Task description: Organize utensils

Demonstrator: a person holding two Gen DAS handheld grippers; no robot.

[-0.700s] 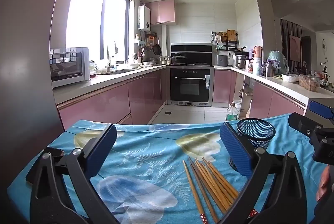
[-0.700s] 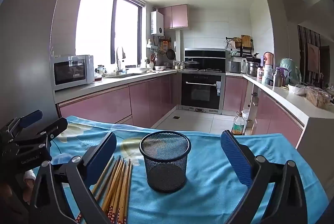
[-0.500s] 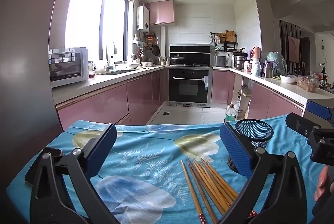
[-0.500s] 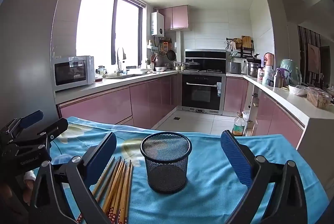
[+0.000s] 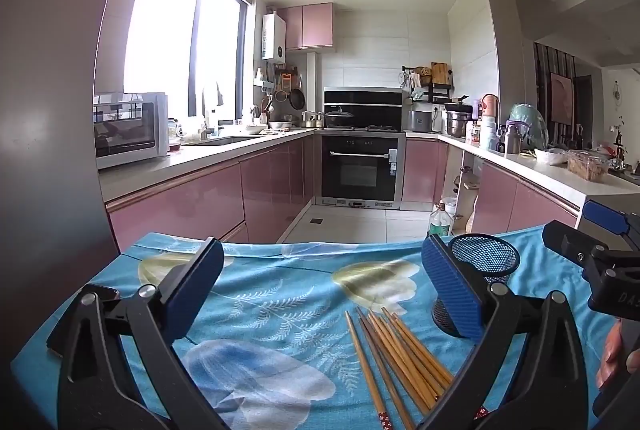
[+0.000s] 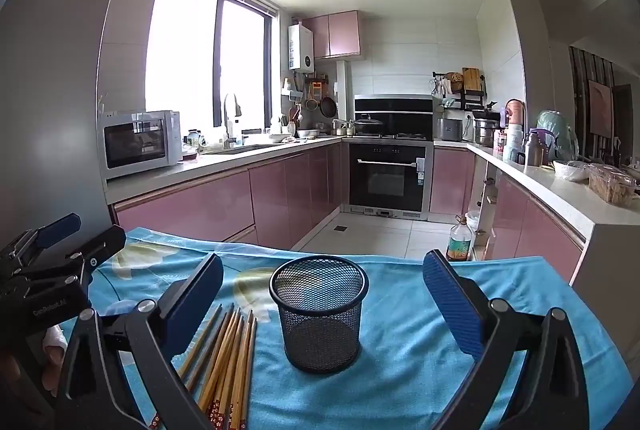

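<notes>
The chopsticks [image 6: 226, 358] are a loose bundle of light-brown wooden sticks lying flat on the table [image 6: 420, 342], which is covered with a blue cloth printed with pale flowers. Their near ends carry a dark red band with small white blossoms. The sticks lie almost parallel, fanned slightly, with thin tips pointing away toward the kitchen. From the left wrist view the chopsticks [image 5: 400, 354] spread a little wider at the far tips.

The cup [image 6: 319, 314] is a round black wire-mesh holder, upright and empty, standing just beside the chopsticks on their right, apart from them.
</notes>
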